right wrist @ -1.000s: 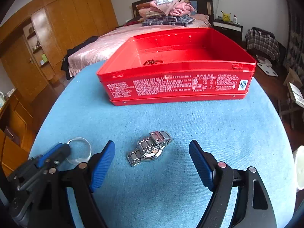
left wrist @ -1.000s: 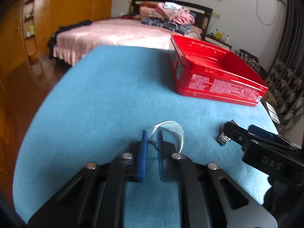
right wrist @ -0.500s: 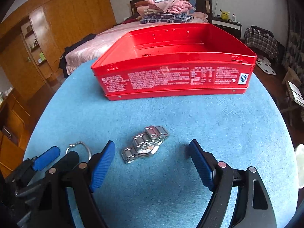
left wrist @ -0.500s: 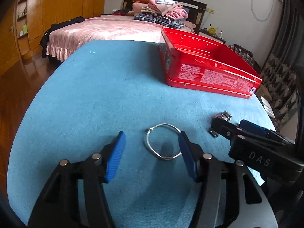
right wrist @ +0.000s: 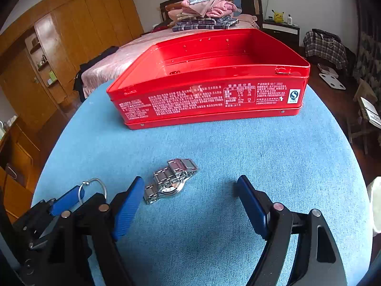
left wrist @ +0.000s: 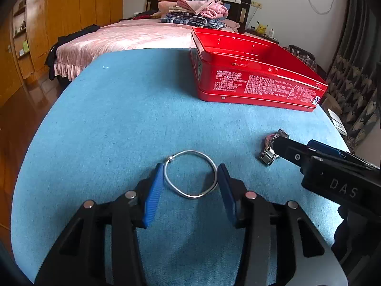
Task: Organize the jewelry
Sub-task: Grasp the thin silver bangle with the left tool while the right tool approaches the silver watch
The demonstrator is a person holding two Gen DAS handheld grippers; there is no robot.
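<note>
Bedroom: a bed (left wrist: 123, 35) w/ pink cover sits past the far edge of the table, folded clothes (right wrist: 204, 12) stacked at its headboard, wood wardrobes (right wrist: 71, 38) along the left wall. In front is a round table (left wrist: 119, 109) w/ blue cloth, which carries everything.

Biggest item on it is the red tin box (right wrist: 209, 88), lid off, sitting toward the table's far edge, right of centre in the left wrist view. White print covers its near wall. A small dark metallic bit lies inside near the back left; too small to tell what.

Left gripper (left wrist: 190, 178) is low over the near part of the table, claw partly spread, blue pads either side of the silver bangle (left wrist: 190, 174). The bangle lies flat on the cloth between the fingers; the pads (left wrist: 152, 195) look touching or just beside its rim on both sides, can't tell if they press.

Right gripper (right wrist: 190, 190) is next to it on the right, claw spread wide, nothing between the pads. The steel-link watch (right wrist: 171, 181) lies on the cloth just ahead of its left finger, near the table's centre and well apart from the box. In the left wrist view the watch (left wrist: 270, 152) is half hidden behind the right gripper's finger.

Bangle and watch are both outside the box, bangle left of the watch.
</note>
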